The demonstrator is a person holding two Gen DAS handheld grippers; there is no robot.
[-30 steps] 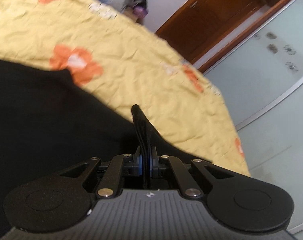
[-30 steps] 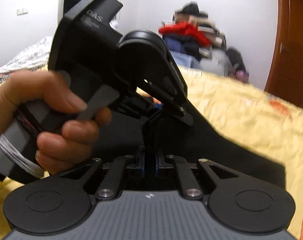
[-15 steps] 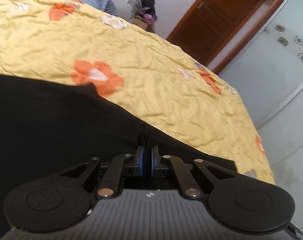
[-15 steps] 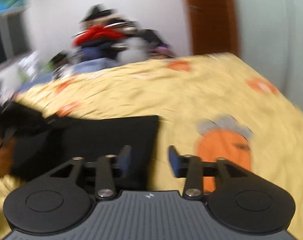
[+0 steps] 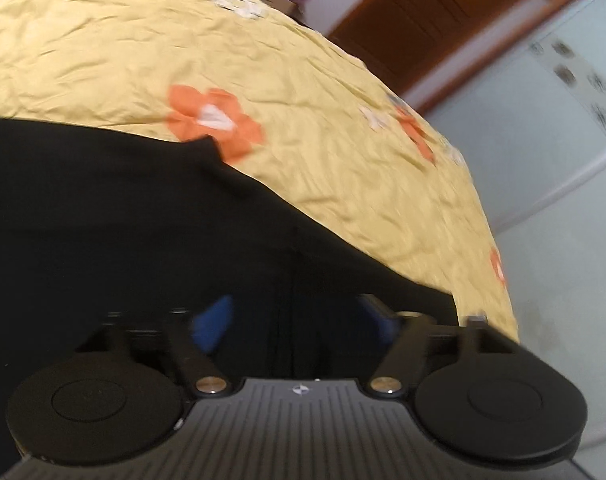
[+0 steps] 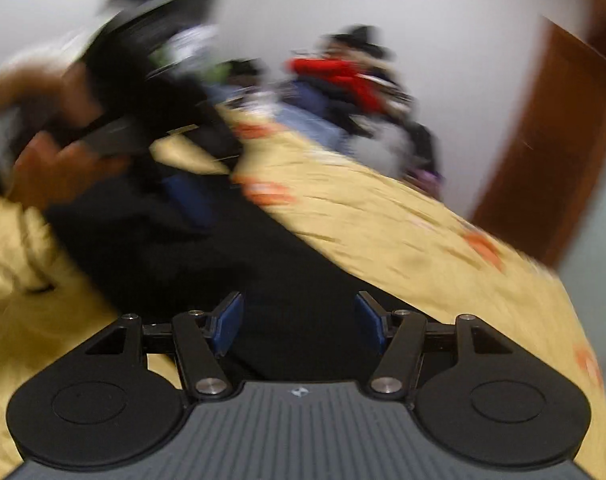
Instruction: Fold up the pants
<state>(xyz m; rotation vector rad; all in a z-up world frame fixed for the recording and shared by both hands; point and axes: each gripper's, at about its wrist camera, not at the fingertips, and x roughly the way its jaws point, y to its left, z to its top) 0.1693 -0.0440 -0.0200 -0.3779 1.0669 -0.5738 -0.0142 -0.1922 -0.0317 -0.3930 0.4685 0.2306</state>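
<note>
Two open grippers over flat black pants on the bed.

Black pants [image 5: 123, 232] lie spread on the yellow flowered bedspread [image 5: 323, 152], right under both grippers, and run long from the near right to the far left in the right wrist view. Left gripper [image 5: 295, 322] is opening wide, its blue pads clear of the cloth. Right gripper [image 6: 299, 322] is opening too and holds nothing.

Black pants [image 5: 103, 216] lie on a yellow bedspread [image 5: 103, 52] printed with orange and white flowers; one orange flower [image 5: 213, 120] with a white centre sits just beside the pants' edge. Past the bedspread's far edge stand a reddish-brown wooden door [image 5: 419, 28] and a pale wall. Both grippers are black with blue pads [image 6: 227, 322].
</note>
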